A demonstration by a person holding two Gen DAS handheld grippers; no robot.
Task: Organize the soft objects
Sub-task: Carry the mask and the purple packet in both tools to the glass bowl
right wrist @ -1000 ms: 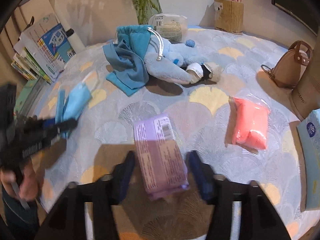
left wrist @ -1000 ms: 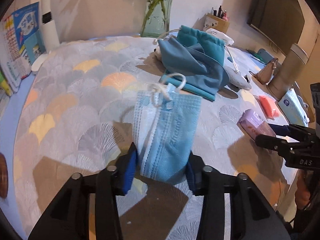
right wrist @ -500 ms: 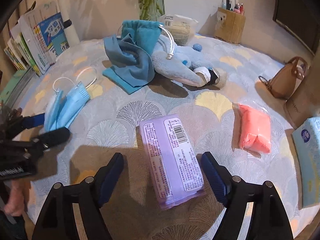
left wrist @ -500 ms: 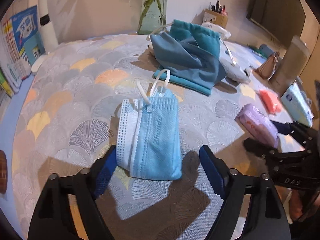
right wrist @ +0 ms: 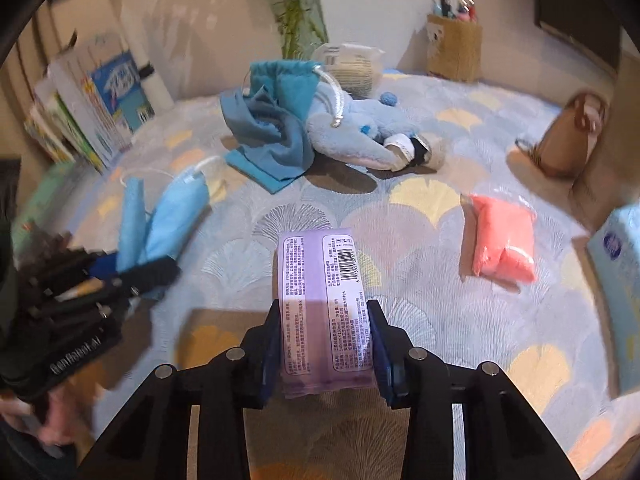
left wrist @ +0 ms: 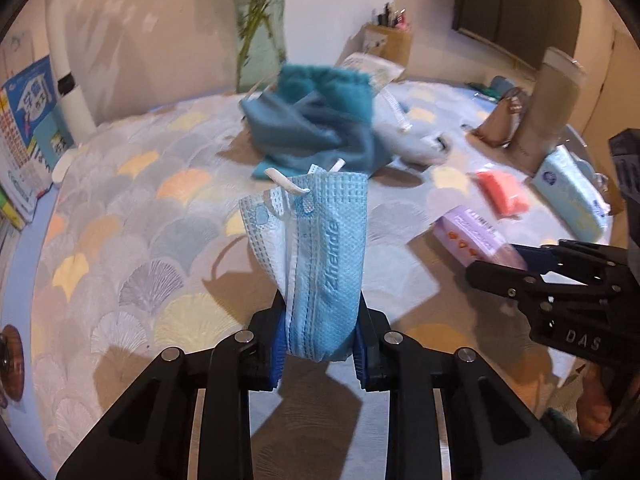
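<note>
My left gripper [left wrist: 320, 344] is shut on a folded blue face mask [left wrist: 320, 256] and holds it up off the table; it also shows in the right wrist view [right wrist: 168, 220]. My right gripper [right wrist: 326, 348] is shut on a purple tissue pack [right wrist: 322, 304], seen from the side in the left wrist view [left wrist: 476, 236]. A teal drawstring bag on blue cloth [right wrist: 276, 128] and a light blue plush toy [right wrist: 360, 132] lie in the middle of the table. A pink soft pack [right wrist: 500, 240] lies to the right.
The round table has a fan-patterned cloth [right wrist: 420, 200]. A pale blue tissue pack [right wrist: 616, 288], brown handbag [right wrist: 572, 140] and pen holder [right wrist: 454, 46] stand right and back. Books [right wrist: 92, 108], a glass vase [right wrist: 300, 12] and a white packet [right wrist: 352, 64] are behind.
Both grippers were wide open around their objects half a second ago. Now the left has closed on the mask and lifted it, and the right has closed on the purple pack.
</note>
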